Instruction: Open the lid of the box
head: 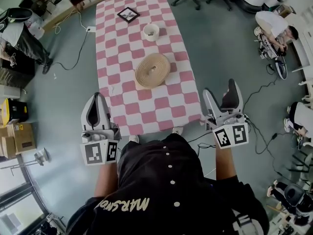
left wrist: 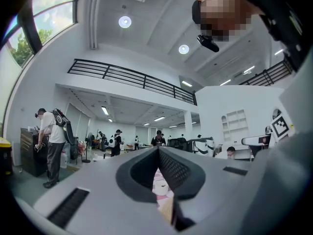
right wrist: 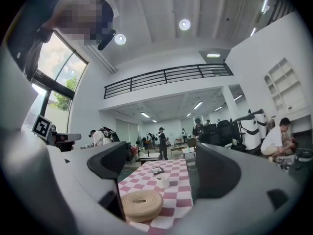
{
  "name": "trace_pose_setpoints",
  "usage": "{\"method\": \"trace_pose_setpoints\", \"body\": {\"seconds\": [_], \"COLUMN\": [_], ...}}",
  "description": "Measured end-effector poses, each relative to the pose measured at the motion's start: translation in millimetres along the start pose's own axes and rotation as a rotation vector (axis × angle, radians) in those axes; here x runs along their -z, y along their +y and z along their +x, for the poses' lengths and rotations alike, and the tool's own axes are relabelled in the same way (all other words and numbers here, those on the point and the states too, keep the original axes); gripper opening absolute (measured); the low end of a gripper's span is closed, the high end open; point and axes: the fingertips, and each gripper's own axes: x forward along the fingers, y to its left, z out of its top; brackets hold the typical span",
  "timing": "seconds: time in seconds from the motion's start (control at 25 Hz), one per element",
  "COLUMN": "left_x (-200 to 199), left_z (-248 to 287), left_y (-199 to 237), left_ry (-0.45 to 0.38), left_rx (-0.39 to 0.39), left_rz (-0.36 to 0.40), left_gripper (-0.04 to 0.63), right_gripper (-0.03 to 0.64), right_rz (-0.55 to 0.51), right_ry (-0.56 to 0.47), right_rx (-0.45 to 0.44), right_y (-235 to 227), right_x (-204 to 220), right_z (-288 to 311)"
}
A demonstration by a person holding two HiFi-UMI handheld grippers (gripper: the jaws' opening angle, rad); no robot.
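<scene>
Head view, round box [head: 142,80] flat, lid [head: 153,67] upward, left gripper [head: 98,97] fingers [head: 92,112] clenched, right gripper [head: 220,89] fingers [head: 211,105] released.

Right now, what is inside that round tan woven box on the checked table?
Nothing inside shows: the round tan woven box is closed, its coiled lid covering the whole top. Only lid and side wall are visible, resting on the pink-and-white checked tablecloth.

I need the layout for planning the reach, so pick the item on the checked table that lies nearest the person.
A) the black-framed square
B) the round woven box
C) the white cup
B: in the head view the round woven box sits closest to the person's end of the checked table. The white cup is beyond it, and the black-framed square is farthest.
</scene>
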Motion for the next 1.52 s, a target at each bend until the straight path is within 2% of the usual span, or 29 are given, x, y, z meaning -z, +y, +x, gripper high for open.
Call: {"method": "trace_pose_setpoints", "body": {"seconds": [0.36, 0.6, 0.8, 1.04, 1.2, 1.36, 1.52], "left_x": [8.6, 9.7, 18.6, 13.0, 15.1, 27.4, 30.3], "left_z": [-9.4, -25.8, -31.3, -15.4, -14.7, -20.0, -27.8], "left_y": [-42.7, -52.7, -48.1, -29.1, -15.1, -3.6, 11.5], "left_ry": [0.018, 0.013, 0.038, -0.003, -0.008, 0.021, 0.032], "left_rx": [-0.125, -0.223, -0.236, -0.184, -0.195, -0.205, -0.242], "left_rz": [-0.002, 0.009, -0.01, -0.011, -0.028, -0.059, -0.061], "left_gripper": [0.007, 0.007, 0.007, 0.008, 0.007, 0.007, 0.006], "right_gripper": [0.431, 0.431, 0.433, 0.433, 0.433, 0.434, 0.44], "right_rz": [-0.007, -0.024, -0.042, -0.086, -0.102, -0.107, -0.131], "right_ry": [0.039, 0.056, 0.047, 0.056, 0.073, 0.126, 0.21], "right_rx": [-0.137, -0.233, -0.257, -0.29, -0.318, -0.379, -0.481], "right_y": [-36.4, -47.2, -40.9, -15.1, 1.2, 21.0, 45.6], "right_x": [-0.5, 2.2, -1.0, -0.1, 4.7, 25.0, 61.5], "right_z": [15.2, 31.0, 50.0, 77.9, 94.1, 109.3, 128.5]}}
